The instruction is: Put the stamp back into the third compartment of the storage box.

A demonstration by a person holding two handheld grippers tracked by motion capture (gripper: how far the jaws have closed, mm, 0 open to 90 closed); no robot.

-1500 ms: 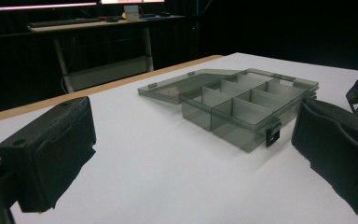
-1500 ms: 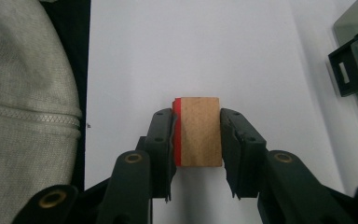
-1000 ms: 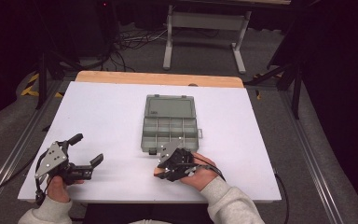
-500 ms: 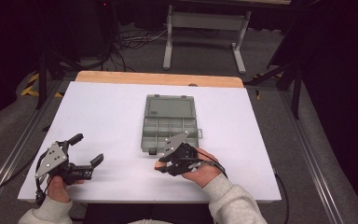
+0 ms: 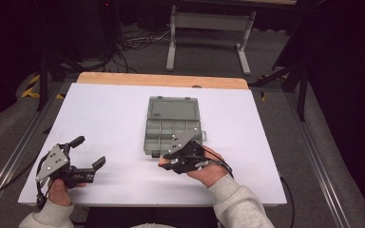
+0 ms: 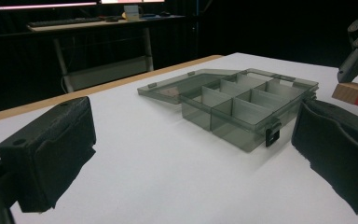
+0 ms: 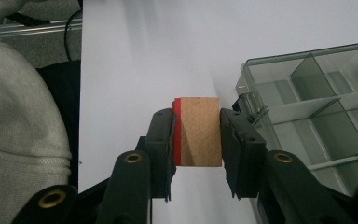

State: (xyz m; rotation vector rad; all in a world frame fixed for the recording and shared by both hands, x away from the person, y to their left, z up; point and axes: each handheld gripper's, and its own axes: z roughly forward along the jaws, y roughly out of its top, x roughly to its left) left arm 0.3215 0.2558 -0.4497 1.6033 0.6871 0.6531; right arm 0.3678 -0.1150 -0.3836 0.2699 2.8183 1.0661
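A smoky clear compartment box [image 5: 173, 126] lies open on the white table [image 5: 114, 118], its lid folded back and its divided cells [image 7: 317, 107] bare. My right gripper [image 7: 196, 135] is shut on a small wooden block with one red face [image 7: 198, 131], held above the table just left of the box's near corner. In the high view the right gripper [image 5: 166, 160] hovers at the box's front edge. The block [image 6: 352, 93] also hangs beside the box in the left gripper view. My left gripper [image 5: 89, 152] rests near the table's front left, open, with nothing between its pads [image 6: 51, 154].
A wooden strip [image 5: 161, 80] borders the table's far edge. Metal rails [image 5: 309, 156] run along both sides. A stand and cables [image 5: 204, 28] sit on the floor beyond. A sleeve [image 7: 18, 121] fills the left of the right gripper view.
My right gripper has risen a little with the block, staying at the box's front edge. The left gripper has kept still.
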